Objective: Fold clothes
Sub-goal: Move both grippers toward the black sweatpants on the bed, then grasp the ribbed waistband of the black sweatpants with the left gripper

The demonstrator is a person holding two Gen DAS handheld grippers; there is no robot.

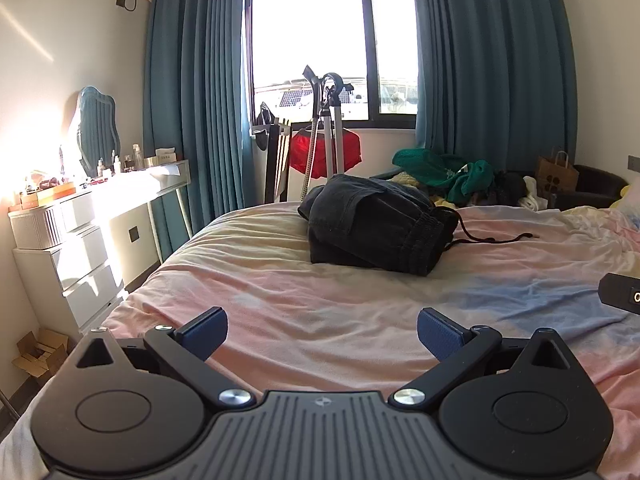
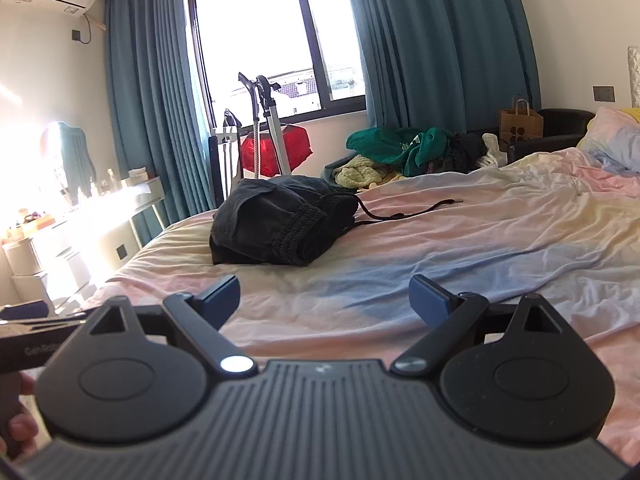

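A folded pair of black shorts lies on the bed, its elastic waistband facing me and a dark drawstring trailing to the right. My left gripper hovers open over the pink sheet, well short of the shorts, with nothing between its blue pads. My right gripper is also open and empty, just in front of the shorts and to their right. The right gripper's body shows at the right edge of the left wrist view. A pile of unfolded clothes, green on top, lies beyond the bed's far edge.
The bed has a rumpled pink, blue and yellow sheet. A white dresser stands left of it. A garment steamer stand and blue curtains are by the window. A paper bag sits on a dark chair. A hand is at the lower left.
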